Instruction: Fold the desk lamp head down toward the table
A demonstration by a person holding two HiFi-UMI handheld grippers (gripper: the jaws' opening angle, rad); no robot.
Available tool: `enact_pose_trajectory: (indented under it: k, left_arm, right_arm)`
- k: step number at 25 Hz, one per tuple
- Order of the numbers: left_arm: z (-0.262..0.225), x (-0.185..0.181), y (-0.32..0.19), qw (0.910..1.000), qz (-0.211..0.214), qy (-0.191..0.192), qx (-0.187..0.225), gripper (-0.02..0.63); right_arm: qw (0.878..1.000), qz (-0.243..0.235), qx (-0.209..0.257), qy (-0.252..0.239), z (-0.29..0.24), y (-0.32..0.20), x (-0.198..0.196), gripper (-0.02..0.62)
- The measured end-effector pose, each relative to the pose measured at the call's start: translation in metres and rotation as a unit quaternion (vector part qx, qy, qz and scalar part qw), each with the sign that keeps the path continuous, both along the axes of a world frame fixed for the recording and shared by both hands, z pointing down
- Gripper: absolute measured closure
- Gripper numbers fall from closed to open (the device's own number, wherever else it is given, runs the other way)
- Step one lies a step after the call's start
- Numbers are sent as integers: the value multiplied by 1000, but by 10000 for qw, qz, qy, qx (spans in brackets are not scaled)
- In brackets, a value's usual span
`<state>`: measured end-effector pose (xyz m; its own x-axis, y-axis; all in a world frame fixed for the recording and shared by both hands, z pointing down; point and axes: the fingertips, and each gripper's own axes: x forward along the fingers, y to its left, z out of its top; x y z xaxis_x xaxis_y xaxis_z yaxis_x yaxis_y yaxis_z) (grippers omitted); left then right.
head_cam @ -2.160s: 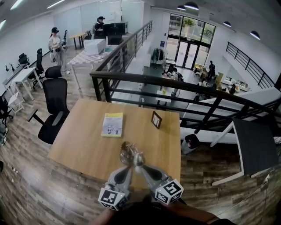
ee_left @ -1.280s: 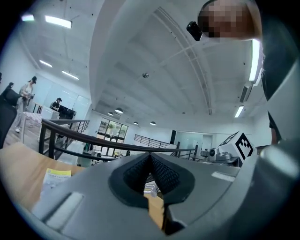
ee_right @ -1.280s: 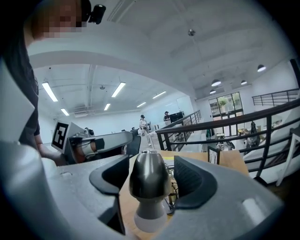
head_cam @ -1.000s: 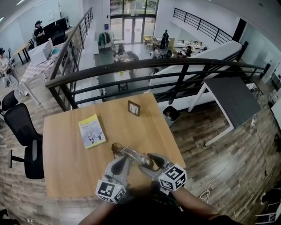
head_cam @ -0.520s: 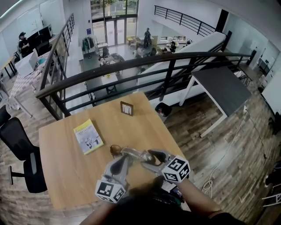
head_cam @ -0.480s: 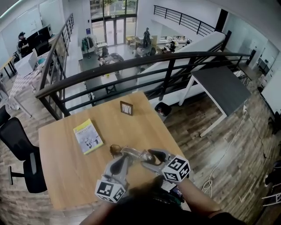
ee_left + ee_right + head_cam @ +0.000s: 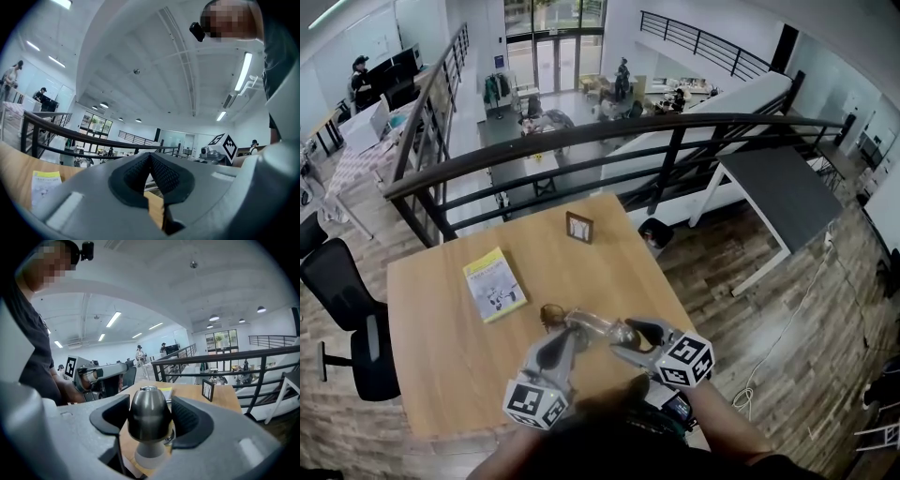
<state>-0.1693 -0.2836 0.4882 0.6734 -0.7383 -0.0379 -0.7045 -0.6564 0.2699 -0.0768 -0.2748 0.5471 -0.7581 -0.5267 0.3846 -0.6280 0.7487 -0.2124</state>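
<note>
Fingers (image 7: 186, 419) of the right gripper (image 7: 150, 420) are squeezing the shiny lamp head (image 7: 148, 408) from both sides, so it is sitting snug between them. Fingers (image 7: 165, 176) of the left gripper (image 7: 150, 161) are pressing together with nothing in them, pointing down near the lamp base (image 7: 551, 315) on the table (image 7: 441, 319). The bent arm (image 7: 592, 323) is reaching from base to head, near the table's front edge. To fold it well, I think the right gripper should be tipping the head down slowly, while the left one is pressing the base so it is not sliding. A yellow booklet (image 7: 494, 283) and a small picture frame (image 7: 579, 227) are sitting well apart from the lamp
</note>
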Motion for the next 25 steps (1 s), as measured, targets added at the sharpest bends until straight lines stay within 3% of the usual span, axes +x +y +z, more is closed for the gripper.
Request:
enact_pose_trajectory:
  k: [12, 25]
  left_arm:
    - [7, 11, 3, 9998, -156, -106, -112, 606]
    - [20, 5, 14, 9974, -544, -195, -438, 606]
  right_arm:
    - [9975, -222, -404, 542, 61, 26, 16, 324]
    - [9846, -643, -857, 1383, 150, 40, 17, 328]
